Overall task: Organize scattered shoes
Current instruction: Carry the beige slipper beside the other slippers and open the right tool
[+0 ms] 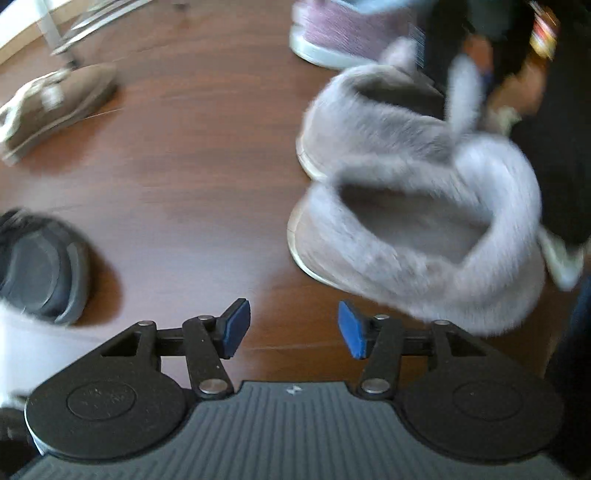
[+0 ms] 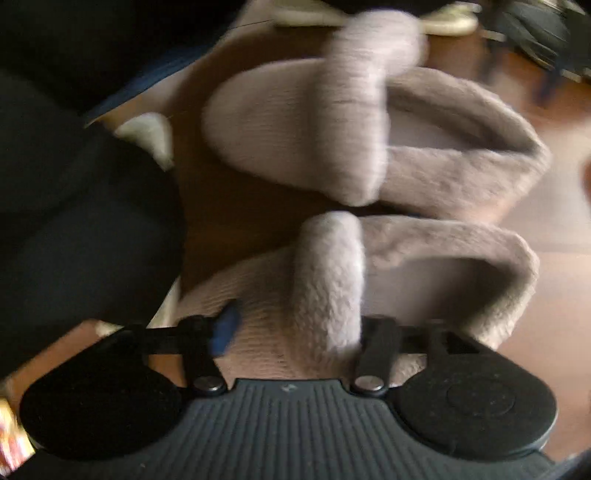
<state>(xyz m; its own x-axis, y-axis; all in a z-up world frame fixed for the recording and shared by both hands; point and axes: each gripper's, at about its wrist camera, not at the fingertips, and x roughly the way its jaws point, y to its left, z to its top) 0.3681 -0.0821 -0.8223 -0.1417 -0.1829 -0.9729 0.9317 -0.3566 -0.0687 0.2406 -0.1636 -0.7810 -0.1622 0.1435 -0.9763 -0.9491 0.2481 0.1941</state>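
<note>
Two grey furry slippers lie side by side on the brown wooden floor. In the left wrist view the near slipper [image 1: 424,236] and the far slipper [image 1: 373,122] are to the right of my left gripper [image 1: 293,328], which is open and empty above the floor. In the right wrist view my right gripper [image 2: 295,332] straddles the toe of the near slipper [image 2: 332,295]; its left blue pad [image 2: 223,330] shows, the right finger is hidden behind fur. The far slipper [image 2: 332,122] lies just beyond.
A tan lace-up shoe [image 1: 55,107] lies at the far left, a dark grey shoe [image 1: 40,269] at the near left, a pink knit sneaker [image 1: 340,33] at the top. A metal rack leg [image 1: 55,33] stands far left. Dark clothing [image 2: 74,184] fills the left.
</note>
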